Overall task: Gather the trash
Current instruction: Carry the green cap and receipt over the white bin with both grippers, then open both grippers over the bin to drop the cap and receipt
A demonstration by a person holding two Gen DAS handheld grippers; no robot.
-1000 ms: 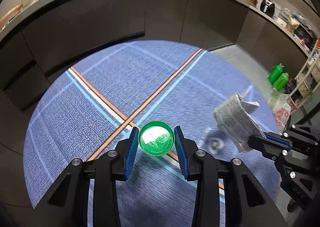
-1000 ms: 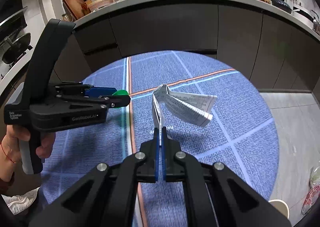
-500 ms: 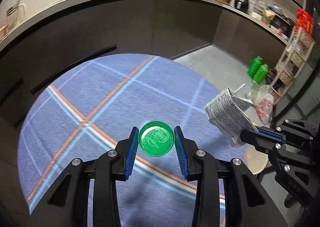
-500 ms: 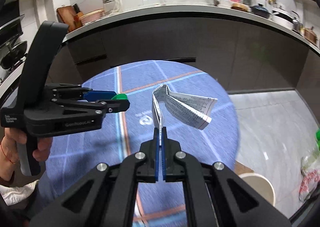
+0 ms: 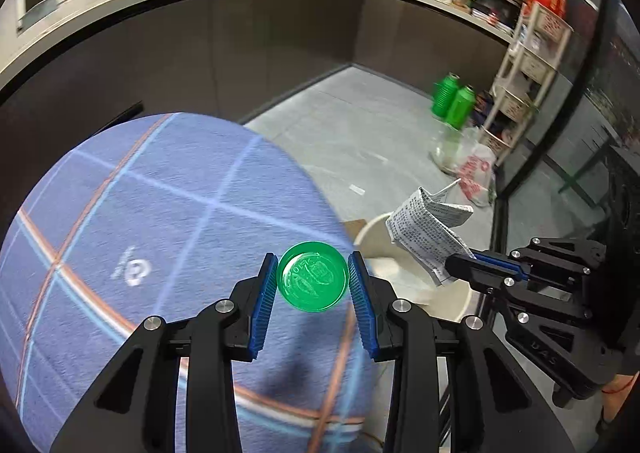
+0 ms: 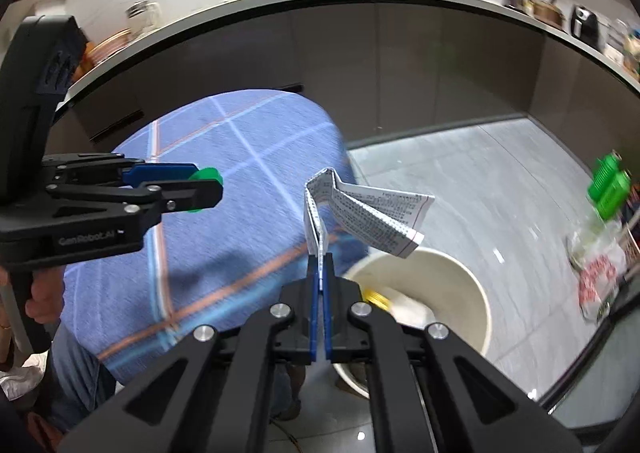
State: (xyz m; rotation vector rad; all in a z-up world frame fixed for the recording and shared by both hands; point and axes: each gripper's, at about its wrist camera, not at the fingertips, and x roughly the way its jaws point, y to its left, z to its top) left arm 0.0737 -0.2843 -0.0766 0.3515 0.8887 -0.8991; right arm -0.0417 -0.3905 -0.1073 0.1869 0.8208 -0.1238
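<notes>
Left gripper [image 5: 312, 287] clamped on round green plastic cap [image 5: 312, 282] | right gripper [image 6: 320, 257] pinched on folded printed paper [image 6: 360, 213] | release advised only once centred over cream round bin [image 6: 476, 285] at 4 o'clock.

- Green round cap [image 5: 312, 282], translucent with embossed lettering, sits face-on between the blue pads of the left tongs [image 5: 313, 285], over the table's edge.
- Folded printed paper [image 6: 360, 215], creased and fanning open, is pinched upright at one end in the right tongs [image 6: 321, 273], above the white bin [image 6: 476, 293].
</notes>
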